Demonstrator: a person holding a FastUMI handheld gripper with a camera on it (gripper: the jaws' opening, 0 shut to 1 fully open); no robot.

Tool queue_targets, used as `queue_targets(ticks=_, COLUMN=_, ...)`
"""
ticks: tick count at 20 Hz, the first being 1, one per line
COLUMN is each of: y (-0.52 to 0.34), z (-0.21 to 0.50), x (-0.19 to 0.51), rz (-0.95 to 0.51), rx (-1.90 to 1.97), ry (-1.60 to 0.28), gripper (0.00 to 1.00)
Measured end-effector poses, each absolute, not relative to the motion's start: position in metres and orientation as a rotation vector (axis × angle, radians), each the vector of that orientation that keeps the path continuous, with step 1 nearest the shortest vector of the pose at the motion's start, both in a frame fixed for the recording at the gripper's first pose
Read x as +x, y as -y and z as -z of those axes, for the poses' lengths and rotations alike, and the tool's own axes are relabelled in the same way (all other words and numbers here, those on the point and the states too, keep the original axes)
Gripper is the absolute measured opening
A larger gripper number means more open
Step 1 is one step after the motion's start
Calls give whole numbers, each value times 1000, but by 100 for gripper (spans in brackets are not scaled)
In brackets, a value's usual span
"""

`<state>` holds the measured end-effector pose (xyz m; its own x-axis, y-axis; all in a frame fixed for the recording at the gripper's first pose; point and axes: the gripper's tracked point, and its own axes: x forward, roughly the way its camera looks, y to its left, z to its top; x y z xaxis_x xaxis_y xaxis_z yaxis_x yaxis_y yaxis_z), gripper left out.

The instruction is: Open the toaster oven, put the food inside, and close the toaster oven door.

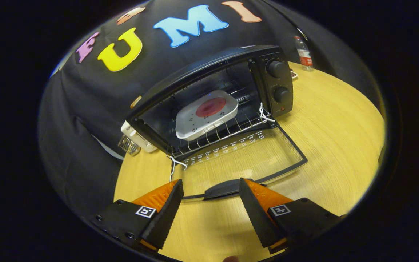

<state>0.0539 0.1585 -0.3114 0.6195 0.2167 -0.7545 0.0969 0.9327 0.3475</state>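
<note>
One toaster oven (209, 102) is seen on the wooden table (333, 120), its glass door (246, 160) lowered flat. One white tray (206, 114) with one red food disc (210, 107) sits on the rack inside (two knobs at the right). The gripper (211, 187) is held low, fingers spread apart around the door handle (224, 188), not pressing it.

One toaster oven (209, 105), one plate (195, 123), one bottle (305, 54), two knobs (276, 68).

Black cloth wall (86, 102) — pale wooden table (340, 120), dim light
</note>
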Motion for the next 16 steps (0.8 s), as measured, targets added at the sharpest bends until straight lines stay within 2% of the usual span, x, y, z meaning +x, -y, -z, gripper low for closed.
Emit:
queue_targets(ticks=6, y=-155, z=333, x=24, rz=-112, rx=155, ry=-973, gripper=98)
queue_targets(ticks=16, y=-153, z=365, x=21, rz=-94, rx=-40, ry=-1079, gripper=99)
